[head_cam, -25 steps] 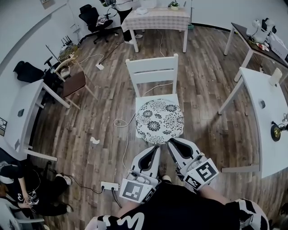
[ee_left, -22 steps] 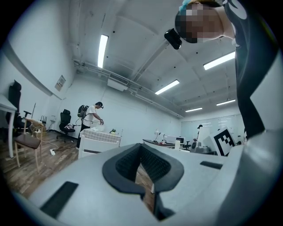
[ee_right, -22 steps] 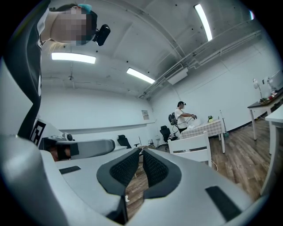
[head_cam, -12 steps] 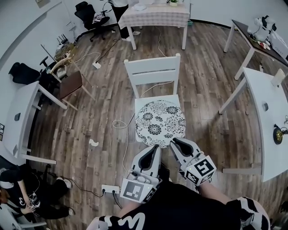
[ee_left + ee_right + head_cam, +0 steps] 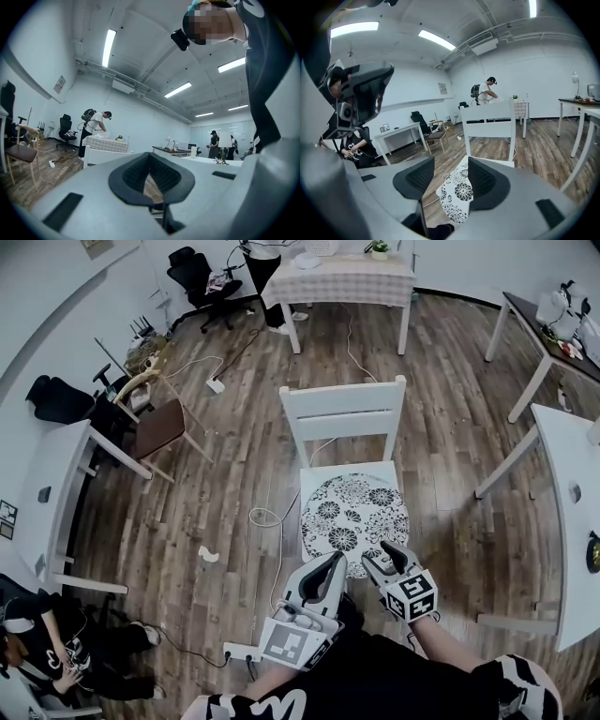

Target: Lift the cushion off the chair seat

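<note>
Wood-plank flooring [image 5: 234,474] fills the head view, with a white chair [image 5: 343,409] at centre, its back toward 12 o'clock. The round flower-patterned cushion [image 5: 354,523] lies flat on the seat and covers most of it. Both tools sit at the cushion's 6 o'clock edge: the left tool [image 5: 336,560] by the rim toward 7 o'clock, the right tool [image 5: 383,557] overlapping the rim toward 5 o'clock. In the left gripper view the jaws are clenched tip to tip with nothing between them, and a cloth-covered surface [image 5: 107,143] stands far off at 9 o'clock. In the right gripper view the jaws are released and wide apart, having just been opening. The cushion's near edge shows in the gap, close beside the 3 o'clock jaw; whether it touches cannot be told. The chair back rises beyond at 12 o'clock.
</note>
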A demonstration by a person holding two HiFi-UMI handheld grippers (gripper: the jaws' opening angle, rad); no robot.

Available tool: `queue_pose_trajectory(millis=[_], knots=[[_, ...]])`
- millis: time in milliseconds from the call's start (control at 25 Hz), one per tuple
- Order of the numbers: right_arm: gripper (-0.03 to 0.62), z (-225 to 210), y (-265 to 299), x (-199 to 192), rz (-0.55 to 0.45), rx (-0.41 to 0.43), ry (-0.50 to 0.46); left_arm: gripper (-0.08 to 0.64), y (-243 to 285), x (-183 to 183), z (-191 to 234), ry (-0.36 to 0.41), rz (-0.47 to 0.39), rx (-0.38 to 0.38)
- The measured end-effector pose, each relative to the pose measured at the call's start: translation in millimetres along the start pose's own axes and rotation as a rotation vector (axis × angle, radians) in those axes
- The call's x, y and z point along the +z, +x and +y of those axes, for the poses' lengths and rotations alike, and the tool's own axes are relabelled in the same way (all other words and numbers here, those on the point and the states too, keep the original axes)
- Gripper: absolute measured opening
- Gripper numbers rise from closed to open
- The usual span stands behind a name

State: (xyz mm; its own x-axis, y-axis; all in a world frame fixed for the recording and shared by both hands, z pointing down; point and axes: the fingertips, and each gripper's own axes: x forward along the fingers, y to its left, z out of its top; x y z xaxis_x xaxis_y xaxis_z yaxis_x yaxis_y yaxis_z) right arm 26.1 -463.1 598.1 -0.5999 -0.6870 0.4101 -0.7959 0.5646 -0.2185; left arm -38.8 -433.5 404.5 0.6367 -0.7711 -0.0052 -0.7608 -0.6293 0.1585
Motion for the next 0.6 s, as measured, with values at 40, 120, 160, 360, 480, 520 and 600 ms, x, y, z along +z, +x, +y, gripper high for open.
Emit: queue_pose_trajectory(millis=[40,120,160,360,480,520,600], knots=[[0.214,-5,9,-9,0.028,-0.002,-0.007,0.0,1,-4,6,0.003,0.01,0.009],[0.216,-14,28,-30,0.083,-0.002,-0.026,-0.001,3,-10,17,0.006,0.021,0.026],[0.216,-19,36,-40,0.108,-0.003,-0.038,0.0,4,-12,21,0.007,0.024,0.033],[0.216,-45,65,-87,0.211,-0.022,-0.091,0.0,9,-20,26,0.009,0.039,0.034],[0.216,-58,82,-106,0.259,-0.028,-0.104,0.0,10,-27,28,0.015,0.048,0.031],[0.216,-61,86,-113,0.278,-0.028,-0.113,0.0,10,-30,29,0.01,0.049,0.034],[0.216,-67,95,-128,0.316,-0.028,-0.138,0.0,10,-36,32,-0.011,0.053,0.047]])
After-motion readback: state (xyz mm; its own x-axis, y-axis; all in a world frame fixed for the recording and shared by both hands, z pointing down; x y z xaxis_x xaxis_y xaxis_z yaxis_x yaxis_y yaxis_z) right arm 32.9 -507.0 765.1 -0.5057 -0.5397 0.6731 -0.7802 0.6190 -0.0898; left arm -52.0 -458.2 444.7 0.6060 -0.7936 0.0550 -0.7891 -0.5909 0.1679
